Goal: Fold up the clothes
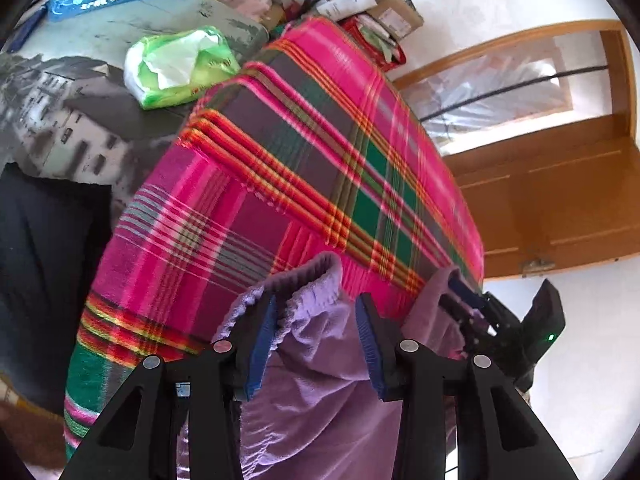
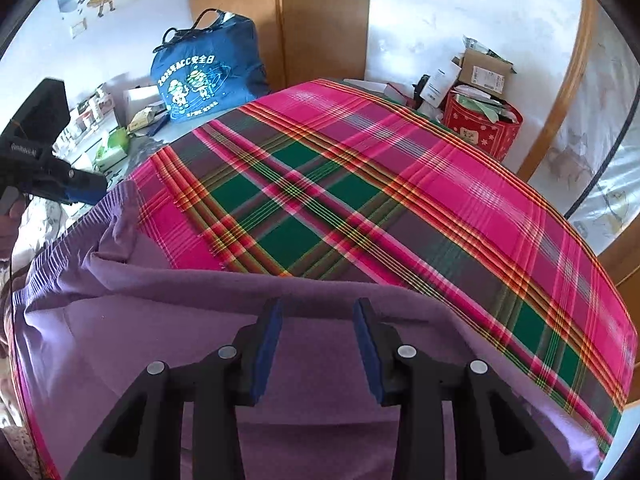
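I see a soft purple garment with a stretchy gathered waistband [image 1: 320,368] lying at the near edge of a bed covered with a bright pink, green and orange plaid sheet [image 1: 304,152]. The garment hangs partly over that near edge.

My left gripper [image 1: 316,340] hangs over the bunched waistband. Its blue-padded fingers [image 1: 260,344] are spread apart, and the ruffled waistband pokes up between them. I cannot tell if the pads press on the cloth.

My right gripper [image 2: 318,344] is over a flat, smooth part of the purple garment [image 2: 280,300], close to where its edge meets the plaid sheet [image 2: 400,184]. Its fingers [image 2: 268,340] are spread too, and they do not pinch anything. In the right wrist view, the left gripper [image 2: 86,192] shows near the left edge of the bed, at the gathered end of the garment.

At the far side of the bed sit a blue zip bag with cartoon prints [image 2: 204,76] and a red printed box full of papers [image 2: 484,124]. A green and white plastic pack [image 1: 180,64] lies beside the plaid sheet on a grey printed cover.
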### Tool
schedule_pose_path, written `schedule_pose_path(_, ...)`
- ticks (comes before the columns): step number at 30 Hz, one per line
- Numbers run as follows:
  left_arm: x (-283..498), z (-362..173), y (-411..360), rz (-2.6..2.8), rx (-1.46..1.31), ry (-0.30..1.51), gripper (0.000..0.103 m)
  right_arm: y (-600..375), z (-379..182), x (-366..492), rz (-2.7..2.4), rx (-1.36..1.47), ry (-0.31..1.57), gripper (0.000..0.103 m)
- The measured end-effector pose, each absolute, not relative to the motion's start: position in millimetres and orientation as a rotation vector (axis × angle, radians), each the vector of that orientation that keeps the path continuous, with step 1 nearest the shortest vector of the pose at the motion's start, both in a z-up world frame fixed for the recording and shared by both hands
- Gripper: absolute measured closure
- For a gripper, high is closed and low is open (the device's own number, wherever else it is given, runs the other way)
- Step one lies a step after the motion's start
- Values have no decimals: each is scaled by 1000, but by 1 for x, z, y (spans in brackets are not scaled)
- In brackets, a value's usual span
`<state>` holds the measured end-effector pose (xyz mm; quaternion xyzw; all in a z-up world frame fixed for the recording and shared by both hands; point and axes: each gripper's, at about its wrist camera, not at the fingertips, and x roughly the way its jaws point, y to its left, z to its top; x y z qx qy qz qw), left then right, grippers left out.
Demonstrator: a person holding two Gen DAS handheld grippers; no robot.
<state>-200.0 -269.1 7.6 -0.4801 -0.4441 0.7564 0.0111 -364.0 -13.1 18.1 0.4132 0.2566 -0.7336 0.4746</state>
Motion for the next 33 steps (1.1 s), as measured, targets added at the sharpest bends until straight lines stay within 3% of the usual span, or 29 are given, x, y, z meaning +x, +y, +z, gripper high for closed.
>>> schedule_pose_path(7,-227,-2,-248,2332,-1591,-1270,61,-5,10,-367,-1812,1057,615,64)
schedule_pose_path(11,-235,-3,-250,2313,-1572,-1337,62,-2,11,-371,-1874,1014,674,64)
schedule_pose_path(15,-232,-1,-258,2364,-1535,-1380,86,2,8,-386,-1926,1025,692,64)
schedule_pose_path(18,-227,0,-267,2399,-1501,-1424,95,7,6,-396,-1960,1019,710,64)
schedule_pose_path(26,-204,14,-306,2563,-1358,-1560,97,4,-4,-413,-1963,1001,831,63)
schedule_pose_path(33,-207,4,-323,2587,-1360,-1630,97,7,-7,-430,-1934,1065,753,61)
